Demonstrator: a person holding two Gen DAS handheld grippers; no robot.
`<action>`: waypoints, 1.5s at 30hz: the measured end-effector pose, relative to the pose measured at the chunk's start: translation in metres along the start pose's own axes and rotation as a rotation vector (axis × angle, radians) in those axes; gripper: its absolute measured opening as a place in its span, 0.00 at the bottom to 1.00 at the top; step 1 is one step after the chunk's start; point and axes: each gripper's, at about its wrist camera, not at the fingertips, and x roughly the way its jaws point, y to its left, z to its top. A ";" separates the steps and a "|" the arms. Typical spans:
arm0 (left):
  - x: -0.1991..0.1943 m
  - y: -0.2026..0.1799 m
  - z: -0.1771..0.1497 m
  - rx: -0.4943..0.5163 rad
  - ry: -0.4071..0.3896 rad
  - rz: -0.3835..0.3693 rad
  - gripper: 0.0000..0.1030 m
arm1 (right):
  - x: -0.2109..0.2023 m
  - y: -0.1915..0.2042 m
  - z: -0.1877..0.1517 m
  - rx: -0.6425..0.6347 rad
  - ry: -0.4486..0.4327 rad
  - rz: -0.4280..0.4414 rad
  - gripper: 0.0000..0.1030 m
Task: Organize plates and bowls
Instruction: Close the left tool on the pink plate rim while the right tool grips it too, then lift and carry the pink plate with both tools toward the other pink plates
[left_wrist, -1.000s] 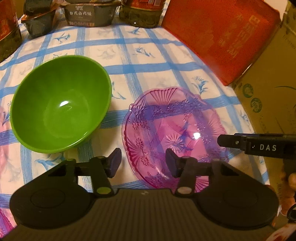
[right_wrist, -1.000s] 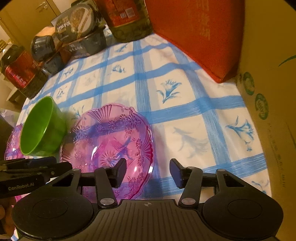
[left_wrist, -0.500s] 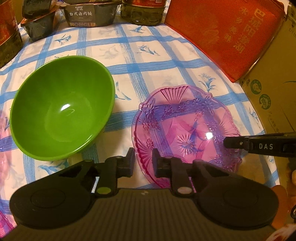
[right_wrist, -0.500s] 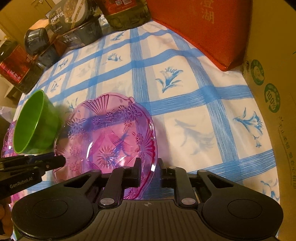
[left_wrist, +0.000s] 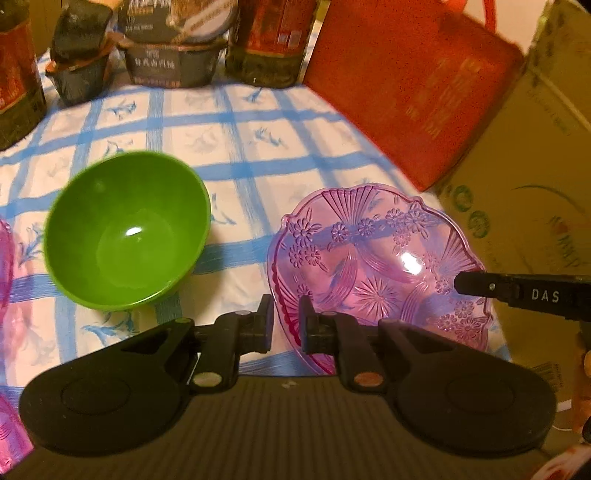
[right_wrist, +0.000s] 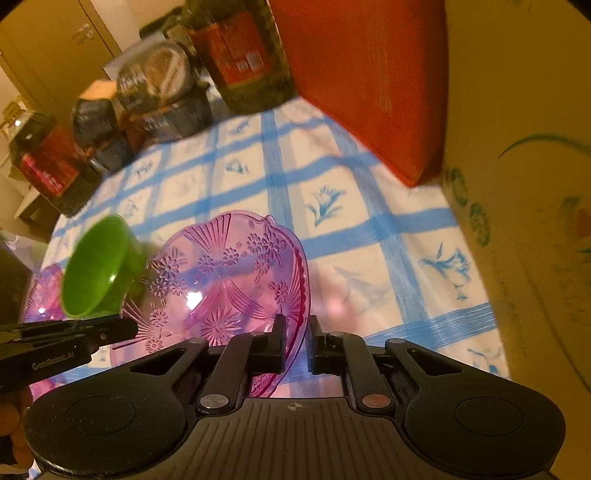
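Observation:
A pink see-through patterned plate (left_wrist: 373, 266) is held off the blue-checked tablecloth by both grippers. My left gripper (left_wrist: 286, 325) is shut on its left rim. My right gripper (right_wrist: 295, 345) is shut on its right rim; the plate (right_wrist: 221, 288) tilts up in the right wrist view. A green bowl (left_wrist: 129, 232) stands on the cloth to the left of the plate, also in the right wrist view (right_wrist: 98, 269). A second pink plate (right_wrist: 40, 295) lies left of the bowl.
A red box (left_wrist: 410, 88) and a cardboard box (left_wrist: 524, 184) stand along the right side. Dark food tubs (left_wrist: 173, 55) and jars (left_wrist: 269, 40) line the back of the table. The blue-checked cloth (left_wrist: 258, 147) lies between them and the dishes.
Both grippers closed from open onto the pink plate's opposite rims. The plate has then come up off the cloth and both views have pulled back and higher.

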 end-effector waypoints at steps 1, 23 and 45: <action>-0.008 -0.001 0.000 0.001 -0.011 -0.002 0.11 | -0.008 0.005 -0.002 -0.003 -0.011 -0.001 0.10; -0.189 0.128 -0.049 -0.109 -0.181 0.150 0.11 | -0.050 0.206 -0.048 -0.181 -0.089 0.171 0.10; -0.167 0.324 -0.052 -0.260 -0.151 0.258 0.11 | 0.107 0.359 -0.045 -0.271 0.034 0.231 0.11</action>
